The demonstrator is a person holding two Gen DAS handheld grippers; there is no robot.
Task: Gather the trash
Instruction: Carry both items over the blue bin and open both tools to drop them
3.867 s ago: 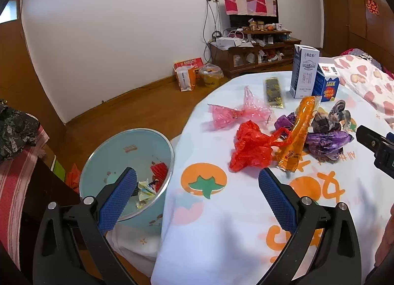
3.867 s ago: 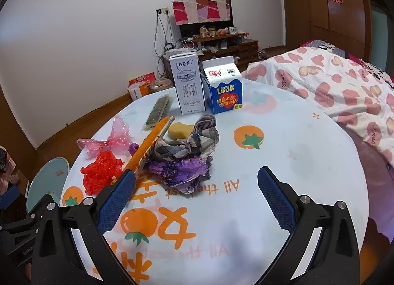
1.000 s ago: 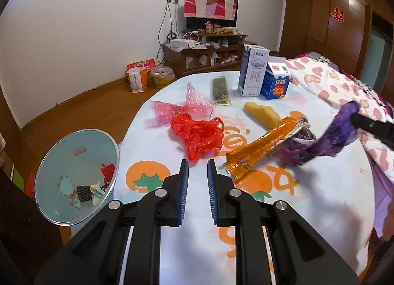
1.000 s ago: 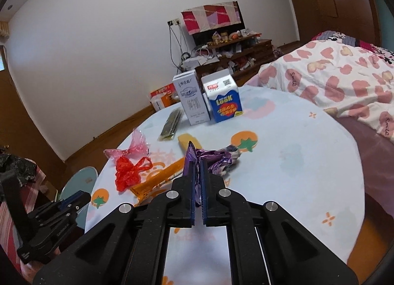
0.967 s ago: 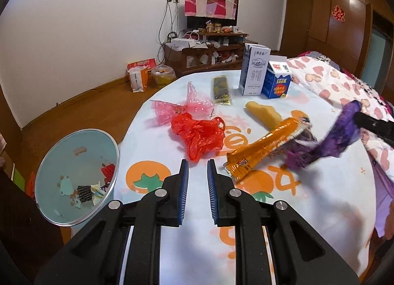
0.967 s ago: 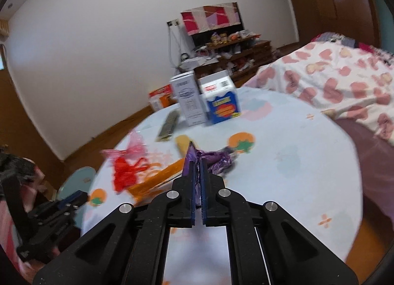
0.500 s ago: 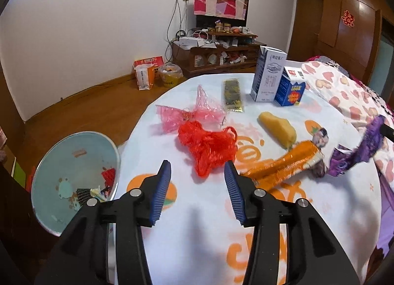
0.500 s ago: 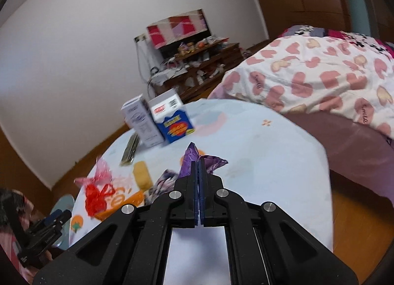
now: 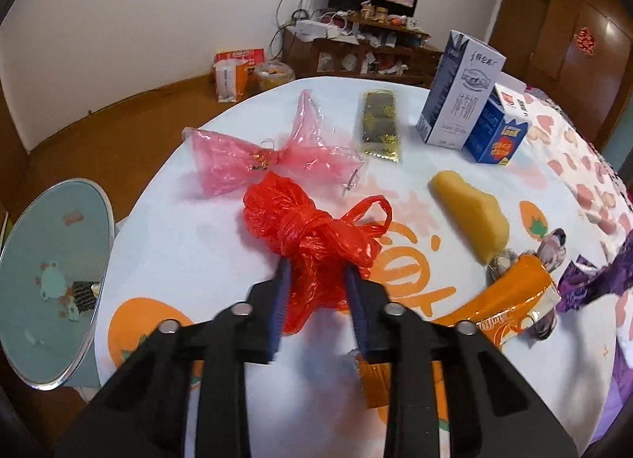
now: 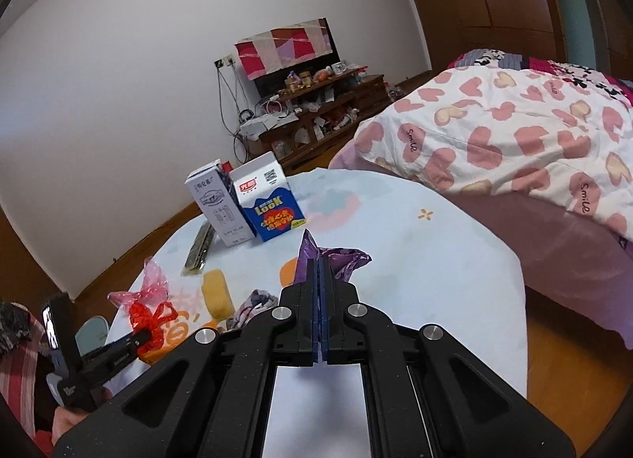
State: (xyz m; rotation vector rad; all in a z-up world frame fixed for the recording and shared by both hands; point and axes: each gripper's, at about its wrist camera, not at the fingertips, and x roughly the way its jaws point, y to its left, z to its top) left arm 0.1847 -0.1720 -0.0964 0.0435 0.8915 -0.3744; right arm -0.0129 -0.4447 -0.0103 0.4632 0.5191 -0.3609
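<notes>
A crumpled red plastic bag [image 9: 312, 228] lies on the round white table [image 9: 190, 244]. My left gripper [image 9: 316, 272] has its blue pads on either side of the bag's near end, and the jaws are closing, squeezing the plastic. My right gripper [image 10: 319, 260] is shut on a purple wrapper [image 10: 348, 260], held above the table's right side; the same wrapper [image 9: 585, 284] hangs at the right edge of the left wrist view. A pale blue trash bin [image 9: 51, 260] with some litter inside stands on the floor left of the table.
An orange snack wrapper [image 9: 510, 307], a yellow lump [image 9: 470, 216], a pink plastic bag [image 9: 253, 157], a dark flat packet [image 9: 379, 125] and two milk cartons [image 9: 459, 97] are on the table. A bed with a heart-print quilt [image 10: 514, 133] is on the right.
My left gripper opened, moved forward and down over the red bag, and its jaws closed in on it. My right gripper carried the purple wrapper up and right, away from the pile.
</notes>
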